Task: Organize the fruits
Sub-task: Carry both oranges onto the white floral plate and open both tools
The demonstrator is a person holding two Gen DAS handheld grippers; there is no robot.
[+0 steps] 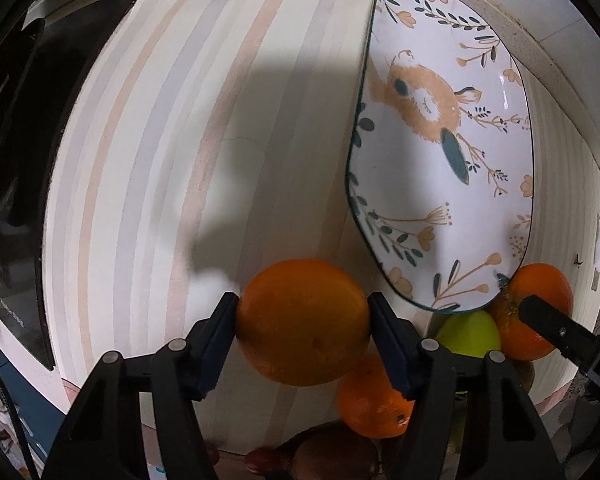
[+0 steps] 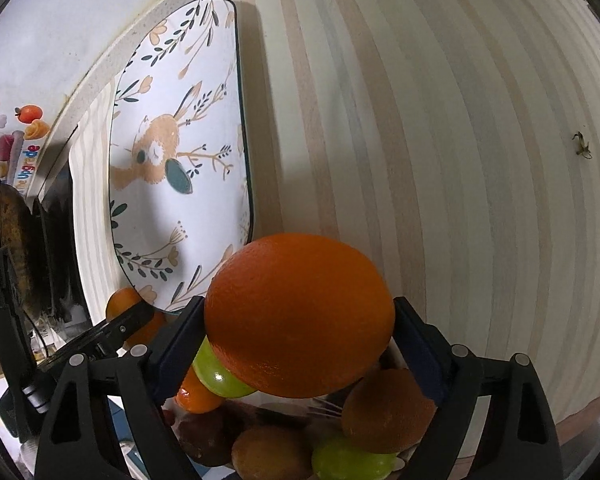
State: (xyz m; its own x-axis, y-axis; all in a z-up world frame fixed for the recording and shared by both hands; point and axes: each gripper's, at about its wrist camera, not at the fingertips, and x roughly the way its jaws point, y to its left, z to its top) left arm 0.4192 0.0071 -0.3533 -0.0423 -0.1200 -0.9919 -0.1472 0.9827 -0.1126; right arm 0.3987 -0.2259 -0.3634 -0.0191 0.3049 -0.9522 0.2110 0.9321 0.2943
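My left gripper (image 1: pixel 303 320) is shut on an orange (image 1: pixel 303 322) and holds it above the striped mat (image 1: pixel 172 160). My right gripper (image 2: pixel 298 328) is shut on another orange (image 2: pixel 300 316), which also shows in the left wrist view (image 1: pixel 534 308) beside a right finger (image 1: pixel 556 330). An oblong white plate (image 1: pixel 444 152) with a fox and flower print lies empty on the mat; it shows in the right wrist view too (image 2: pixel 176 168). Under the grippers lie more fruits: an orange (image 1: pixel 374 400), a green fruit (image 1: pixel 470 334), brown kiwis (image 2: pixel 268 454) and green fruits (image 2: pixel 352 460).
A black cooktop (image 1: pixel 24 168) lies left of the mat. A dark pan (image 2: pixel 16 248) stands at the left in the right wrist view. The counter's speckled edge (image 1: pixel 540 48) and white wall run behind the plate. A small scrap (image 2: pixel 582 146) lies on the mat at right.
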